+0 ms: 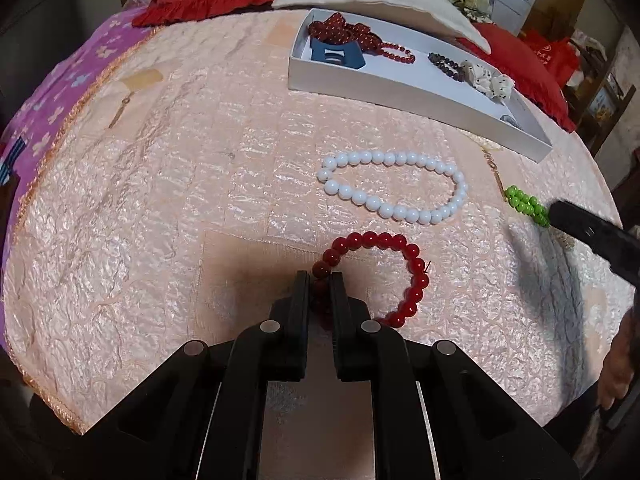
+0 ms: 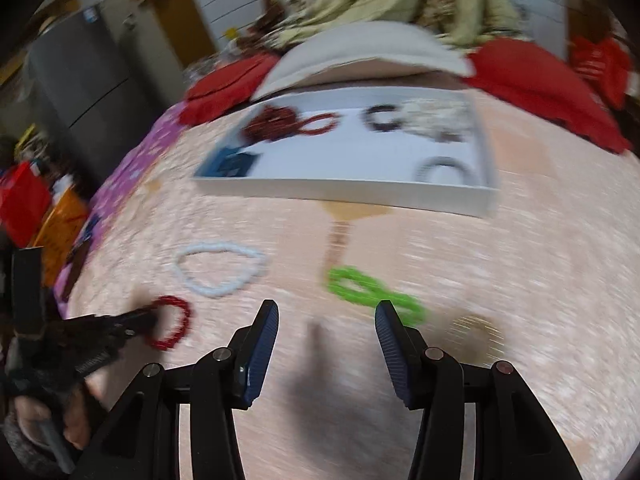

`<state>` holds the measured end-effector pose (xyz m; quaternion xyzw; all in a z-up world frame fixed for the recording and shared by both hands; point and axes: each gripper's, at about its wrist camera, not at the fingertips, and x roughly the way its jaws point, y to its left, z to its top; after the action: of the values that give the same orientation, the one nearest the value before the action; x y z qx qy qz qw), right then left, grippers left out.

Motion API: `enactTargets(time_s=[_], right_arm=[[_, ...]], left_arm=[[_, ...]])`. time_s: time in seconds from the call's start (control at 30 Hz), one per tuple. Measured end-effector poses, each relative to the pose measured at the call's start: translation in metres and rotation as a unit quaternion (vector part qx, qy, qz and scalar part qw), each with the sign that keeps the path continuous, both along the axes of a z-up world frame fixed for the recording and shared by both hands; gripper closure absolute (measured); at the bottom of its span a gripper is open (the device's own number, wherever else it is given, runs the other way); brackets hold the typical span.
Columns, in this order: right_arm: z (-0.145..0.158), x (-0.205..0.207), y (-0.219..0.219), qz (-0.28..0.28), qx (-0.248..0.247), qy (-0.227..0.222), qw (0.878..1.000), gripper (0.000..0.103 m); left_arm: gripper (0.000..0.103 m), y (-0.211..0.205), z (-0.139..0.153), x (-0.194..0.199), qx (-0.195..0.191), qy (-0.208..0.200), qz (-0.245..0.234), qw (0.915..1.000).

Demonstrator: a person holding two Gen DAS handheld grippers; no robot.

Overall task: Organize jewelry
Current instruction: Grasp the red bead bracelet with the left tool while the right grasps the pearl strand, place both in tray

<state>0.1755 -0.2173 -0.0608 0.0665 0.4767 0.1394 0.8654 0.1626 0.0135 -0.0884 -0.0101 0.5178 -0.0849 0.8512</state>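
Peach bedspread (image 1: 200,208), white tray (image 1: 400,94), bead bracelets (image 1: 394,186)

A red bead bracelet (image 1: 394,276) is pinched flat on the bed; a white bead strand (image 1: 394,186) and green beads (image 1: 526,205) lie beyond, near the white tray (image 1: 408,90).

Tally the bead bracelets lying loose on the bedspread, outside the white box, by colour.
Red bracelet: 1, clamped in the left hand-held gripper
White bracelet: 1
Green bracelet: 1
Total: 3
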Motion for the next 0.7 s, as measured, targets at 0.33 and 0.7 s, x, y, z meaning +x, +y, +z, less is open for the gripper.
enactTargets(time_s=[0.33, 0.7], right_arm=[[-0.032, 0.053, 0.075, 0.065, -0.073, 0.034, 0.995, 0.062], [-0.036, 0.052, 0.097, 0.052, -0.117, 0.025, 0.991, 0.094]], left_arm=[[0.095, 0.018, 0.000, -0.005, -0.052, -0.008, -0.014, 0.9985], [0.095, 0.018, 0.001, -0.007, -0.058, -0.009, -0.017, 0.9981]])
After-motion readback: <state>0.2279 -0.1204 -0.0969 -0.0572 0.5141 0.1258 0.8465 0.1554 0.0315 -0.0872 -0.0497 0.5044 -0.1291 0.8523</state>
